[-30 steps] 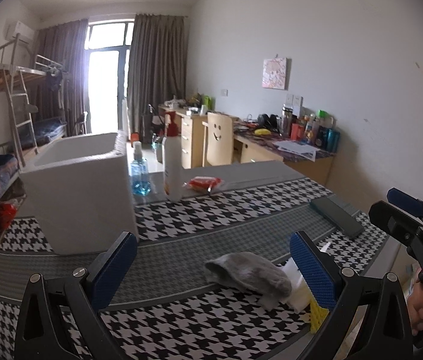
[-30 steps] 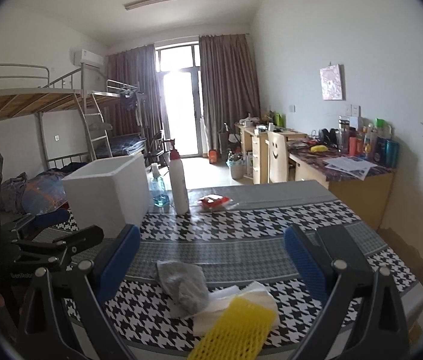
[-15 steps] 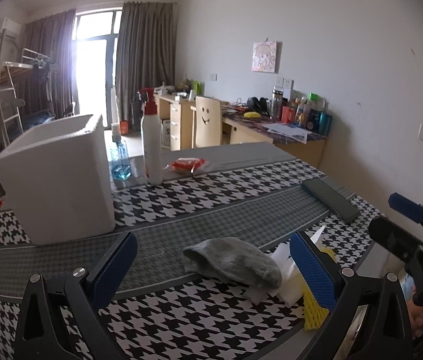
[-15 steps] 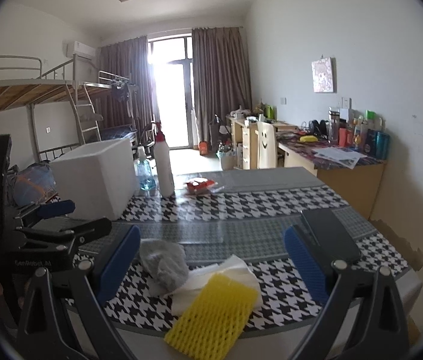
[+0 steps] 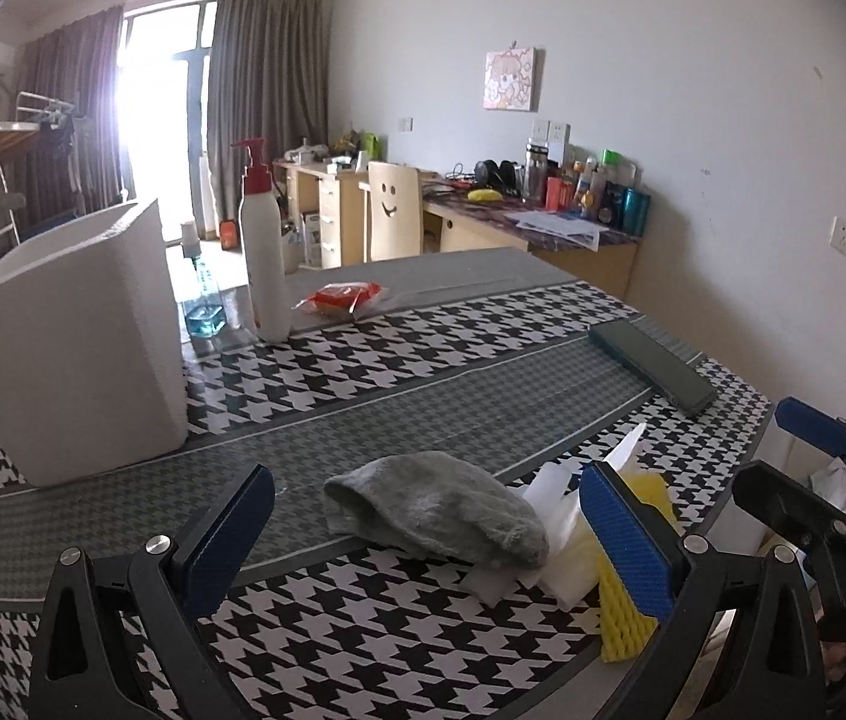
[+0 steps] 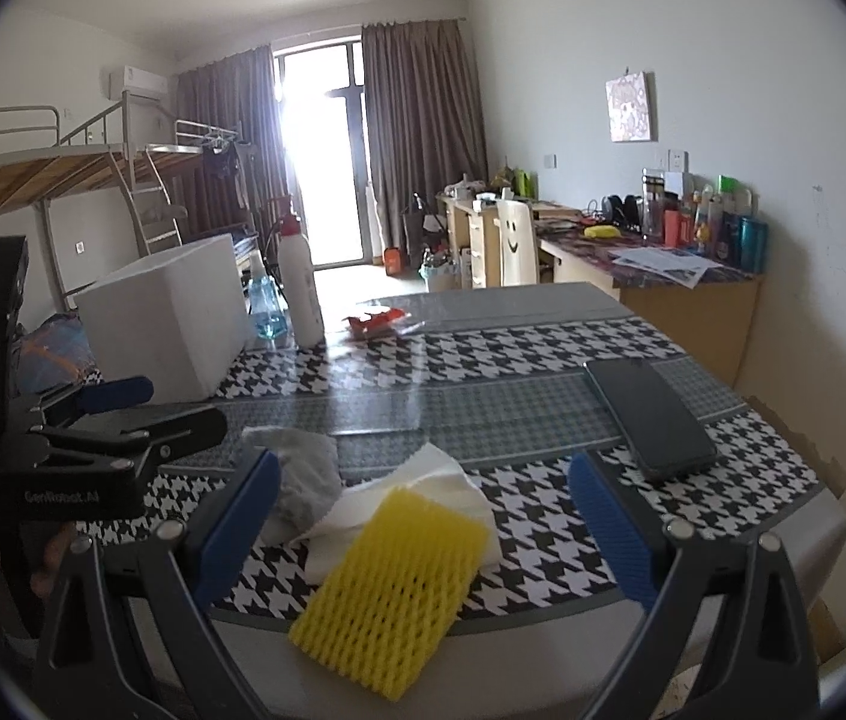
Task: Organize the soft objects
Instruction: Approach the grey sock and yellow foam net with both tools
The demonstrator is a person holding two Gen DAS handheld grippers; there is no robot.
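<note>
Houndstooth table [image 5: 363, 372]: grey cloth [image 5: 435, 504], tissue [image 6: 423, 480], phone [image 6: 648, 417], foam box [image 5: 69, 336]

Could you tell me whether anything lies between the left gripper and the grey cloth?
Nothing visible does. The left gripper is open, and the grey cloth lies on the table just ahead between its fingers, with only bare tablecloth before it.

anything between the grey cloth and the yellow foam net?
Yes: crumpled white tissue lies between the grey cloth and the yellow foam net, tucked under both. Clearest in the right wrist view.
</note>
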